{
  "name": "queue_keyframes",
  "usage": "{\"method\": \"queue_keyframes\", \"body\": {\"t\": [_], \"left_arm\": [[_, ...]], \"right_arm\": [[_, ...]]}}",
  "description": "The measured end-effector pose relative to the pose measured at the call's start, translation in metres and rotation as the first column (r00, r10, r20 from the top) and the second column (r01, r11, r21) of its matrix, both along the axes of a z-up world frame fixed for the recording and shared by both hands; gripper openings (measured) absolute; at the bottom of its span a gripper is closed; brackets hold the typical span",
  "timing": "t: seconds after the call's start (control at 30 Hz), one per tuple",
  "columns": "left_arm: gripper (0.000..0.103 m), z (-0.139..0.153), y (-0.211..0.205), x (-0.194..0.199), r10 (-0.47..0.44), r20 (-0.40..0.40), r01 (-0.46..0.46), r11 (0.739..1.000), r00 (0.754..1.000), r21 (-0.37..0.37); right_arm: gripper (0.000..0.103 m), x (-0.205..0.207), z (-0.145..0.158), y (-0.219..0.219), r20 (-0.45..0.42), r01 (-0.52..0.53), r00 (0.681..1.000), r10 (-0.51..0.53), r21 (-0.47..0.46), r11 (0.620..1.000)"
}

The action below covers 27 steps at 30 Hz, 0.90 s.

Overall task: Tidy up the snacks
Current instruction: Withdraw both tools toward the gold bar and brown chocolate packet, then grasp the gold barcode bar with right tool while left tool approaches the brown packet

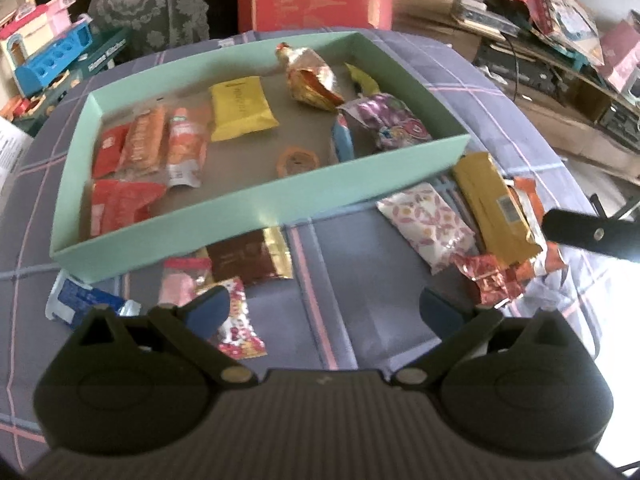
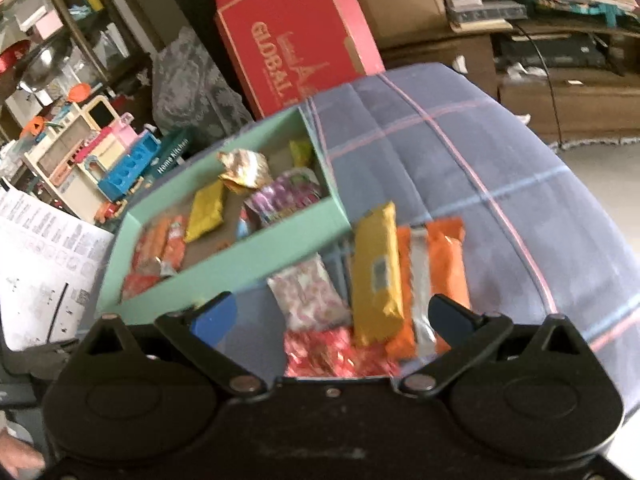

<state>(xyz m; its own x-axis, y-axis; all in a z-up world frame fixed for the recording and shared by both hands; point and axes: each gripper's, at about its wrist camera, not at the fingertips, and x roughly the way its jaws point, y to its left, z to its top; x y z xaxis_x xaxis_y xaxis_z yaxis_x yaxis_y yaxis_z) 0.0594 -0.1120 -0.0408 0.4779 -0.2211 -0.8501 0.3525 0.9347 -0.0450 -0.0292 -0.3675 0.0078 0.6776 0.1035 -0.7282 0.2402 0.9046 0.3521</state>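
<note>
A mint-green box [image 1: 256, 196] [image 2: 256, 258] on the plaid blue cloth holds several snack packets, among them a yellow pack [image 1: 242, 108] and a purple pack [image 1: 386, 122]. My left gripper [image 1: 324, 312] is open and empty above bare cloth in front of the box, with a red-and-white candy packet [image 1: 240, 332] by its left finger. Loose snacks lie right of the box: a gold bar [image 1: 494, 210] [image 2: 376, 272], a pink floral packet [image 1: 430, 222] [image 2: 310, 296], an orange packet [image 2: 446, 264] and a red foil packet [image 2: 332, 354]. My right gripper [image 2: 332, 318] is open, low over these.
More loose packets lie at the box's near wall: a brown and gold pack [image 1: 250, 256], a pink one [image 1: 180, 284], a blue one [image 1: 80, 300]. A red carton [image 2: 296, 36] stands behind the table. Toys [image 2: 100, 152] and cluttered shelves surround it.
</note>
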Motion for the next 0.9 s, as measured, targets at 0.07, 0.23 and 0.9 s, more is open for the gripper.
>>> {"method": "queue_keyframes", "body": {"t": [0.07, 0.23, 0.9], "left_arm": [[0.103, -0.001, -0.007, -0.001, -0.017, 0.001, 0.017, 1.000, 1.000, 0.005], [0.103, 0.000, -0.027, 0.001, -0.052, 0.007, 0.052, 0.999, 0.999, 0.018], [0.103, -0.026, -0.005, 0.039, 0.090, -0.020, -0.088, 0.993, 0.996, 0.081]], "right_arm": [[0.103, -0.005, -0.004, -0.003, -0.013, 0.011, 1.000, -0.011, 0.003, 1.000], [0.103, -0.012, -0.009, -0.016, -0.018, 0.053, 0.998, -0.053, 0.000, 0.999], [0.045, 0.061, -0.019, -0.014, 0.010, -0.016, 1.000, 0.017, -0.107, 0.994]]}}
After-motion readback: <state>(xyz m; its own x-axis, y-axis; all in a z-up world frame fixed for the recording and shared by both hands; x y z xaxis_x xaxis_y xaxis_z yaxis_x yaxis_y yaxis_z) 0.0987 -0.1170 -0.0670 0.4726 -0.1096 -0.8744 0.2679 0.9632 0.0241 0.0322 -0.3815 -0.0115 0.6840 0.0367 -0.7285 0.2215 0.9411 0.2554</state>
